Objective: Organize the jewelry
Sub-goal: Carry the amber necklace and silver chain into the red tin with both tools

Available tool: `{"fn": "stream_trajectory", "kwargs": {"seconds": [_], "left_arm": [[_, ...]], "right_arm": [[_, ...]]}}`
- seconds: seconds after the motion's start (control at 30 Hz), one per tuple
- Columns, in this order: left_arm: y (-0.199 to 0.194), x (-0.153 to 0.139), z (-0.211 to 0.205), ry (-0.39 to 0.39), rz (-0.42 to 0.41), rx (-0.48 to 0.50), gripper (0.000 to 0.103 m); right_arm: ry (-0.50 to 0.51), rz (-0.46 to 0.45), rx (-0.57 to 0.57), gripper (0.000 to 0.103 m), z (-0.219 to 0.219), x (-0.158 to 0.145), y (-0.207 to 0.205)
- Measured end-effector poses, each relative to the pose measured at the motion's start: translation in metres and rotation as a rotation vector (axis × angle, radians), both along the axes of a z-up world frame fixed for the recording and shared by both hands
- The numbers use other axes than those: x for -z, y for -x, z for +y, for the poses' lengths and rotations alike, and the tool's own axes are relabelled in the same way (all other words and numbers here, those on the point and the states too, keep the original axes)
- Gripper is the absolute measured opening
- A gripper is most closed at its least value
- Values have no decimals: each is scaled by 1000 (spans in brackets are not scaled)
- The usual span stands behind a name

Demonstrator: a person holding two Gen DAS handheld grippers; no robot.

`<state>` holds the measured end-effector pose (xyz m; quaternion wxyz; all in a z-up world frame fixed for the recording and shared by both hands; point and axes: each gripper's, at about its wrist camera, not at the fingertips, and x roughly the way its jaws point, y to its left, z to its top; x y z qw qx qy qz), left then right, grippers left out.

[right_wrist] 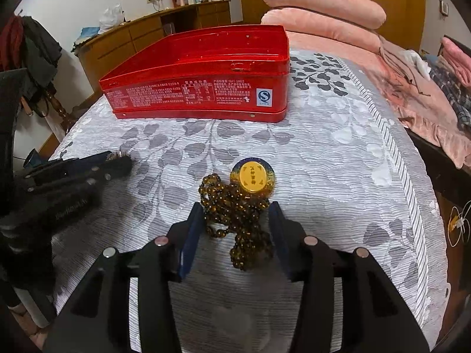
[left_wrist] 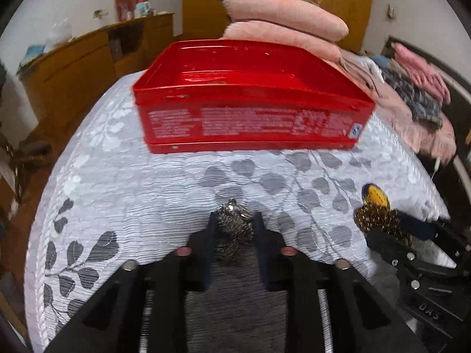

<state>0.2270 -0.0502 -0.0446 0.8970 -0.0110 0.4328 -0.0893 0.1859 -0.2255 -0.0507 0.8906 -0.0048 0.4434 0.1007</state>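
Note:
An open red tin box (left_wrist: 250, 123) (right_wrist: 191, 94) stands on the leaf-patterned bedspread (left_wrist: 147, 182), beyond both grippers. My left gripper (left_wrist: 234, 226) is shut on a bunched silver chain (left_wrist: 234, 225), which fills the gap between its blue pads. My right gripper (right_wrist: 235, 223) is open, its pads standing either side of a heap of brown bead necklace (right_wrist: 235, 214) that lies on the bedspread. A round yellow and blue tag (right_wrist: 253, 178) rests at the beads' far end. In the left wrist view the beads (left_wrist: 374, 217) lie at the right.
Pink pillows (right_wrist: 321, 3) are stacked behind the box, and pink bedding with clothes (right_wrist: 426, 88) lies at the right. A wooden dresser (right_wrist: 147, 32) stands along the left wall. The bed's edge drops off at the left and right.

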Motion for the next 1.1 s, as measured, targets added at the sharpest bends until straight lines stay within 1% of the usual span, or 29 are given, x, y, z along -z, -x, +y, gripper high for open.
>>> {"fn": "stream_trajectory", "kwargs": {"seconds": [0.07,0.17,0.3,0.33,0.43,0.5,0.6,0.83,1.1], "left_arm": [[2,0,6,35,-1,-7,22],[8,0,12,64,-9,-19,21],[15,1,17,91,-15,-20,21],[16,1,18,93,-16,-18,21],[17,0,20,107,-17,-16,21],[17,-1,20,113,-19,-14,21],[19,-3,21,120,-25,-10,21],[21,-18,24,143,-61,-4,21],[17,-40,26,166,-115,3,21]], "right_arm": [[-1,0,1,46,0,0,0],[-1,4,1,48,0,0,1],[30,2,2,48,4,0,2],[35,2,3,46,5,1,2],[57,-7,7,36,6,1,2],[44,-8,12,29,4,-1,2],[19,-9,15,23,1,-4,2],[-5,-40,19,22,-5,-17,2],[-29,-101,6,22,-6,-44,-4]]}}
